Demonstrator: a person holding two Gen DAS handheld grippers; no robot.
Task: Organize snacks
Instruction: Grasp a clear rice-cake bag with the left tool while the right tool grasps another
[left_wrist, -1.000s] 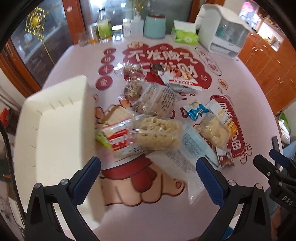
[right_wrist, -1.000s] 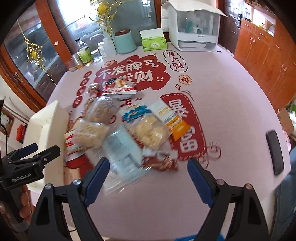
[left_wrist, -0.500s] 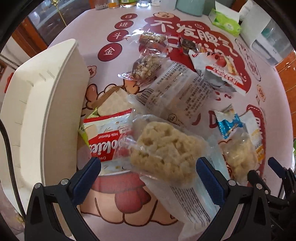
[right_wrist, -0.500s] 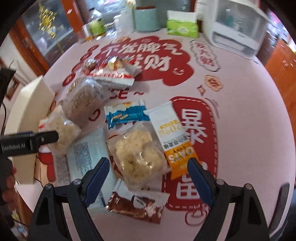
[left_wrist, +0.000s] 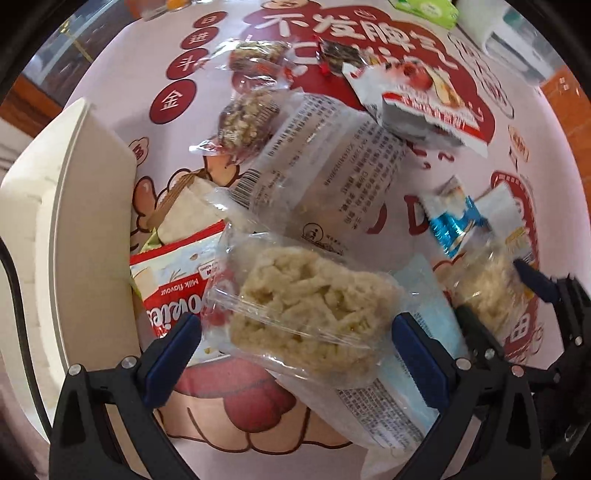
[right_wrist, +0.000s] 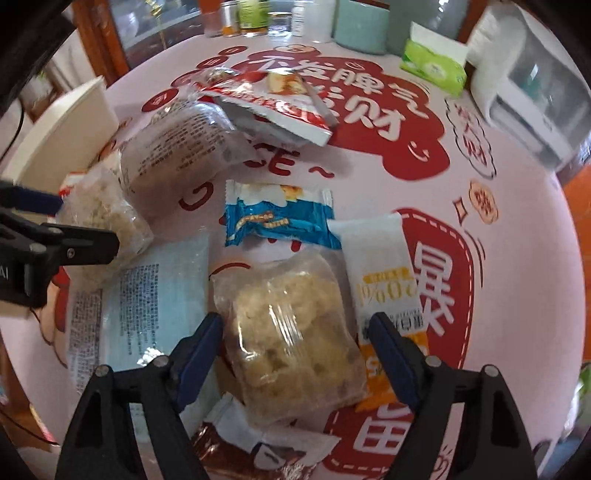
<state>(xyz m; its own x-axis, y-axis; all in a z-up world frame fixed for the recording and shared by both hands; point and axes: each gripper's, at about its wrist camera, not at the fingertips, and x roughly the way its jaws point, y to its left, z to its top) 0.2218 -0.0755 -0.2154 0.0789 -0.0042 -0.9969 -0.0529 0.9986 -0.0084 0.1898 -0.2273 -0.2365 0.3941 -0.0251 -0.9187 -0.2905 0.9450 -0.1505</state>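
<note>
Several packed snacks lie on a pink table with red print. My left gripper (left_wrist: 295, 350) is open, its jaws on either side of a clear-wrapped pale rice cake (left_wrist: 314, 310) that lies on a red-and-white cookie pack (left_wrist: 173, 288) and a pale blue packet (left_wrist: 417, 347). My right gripper (right_wrist: 295, 347) is open around a second clear-wrapped rice cake (right_wrist: 291, 332), which rests on the table between the pale blue packet (right_wrist: 155, 295) and a white-and-orange packet (right_wrist: 384, 273). The left gripper also shows in the right wrist view (right_wrist: 62, 236).
A white bin (left_wrist: 74, 229) stands at the left, against the cookie pack. Farther back lie a big clear bread pack (left_wrist: 325, 166), a nut bar (left_wrist: 247, 125), a red-and-white pouch (left_wrist: 417, 99) and a blue wafer pack (right_wrist: 277, 218). A brown packet (right_wrist: 251, 450) lies under my right gripper.
Both grippers have moved down and forward toward the snacks. Each open gripper now straddles a rice cake. Nothing has been taken hold of.
</note>
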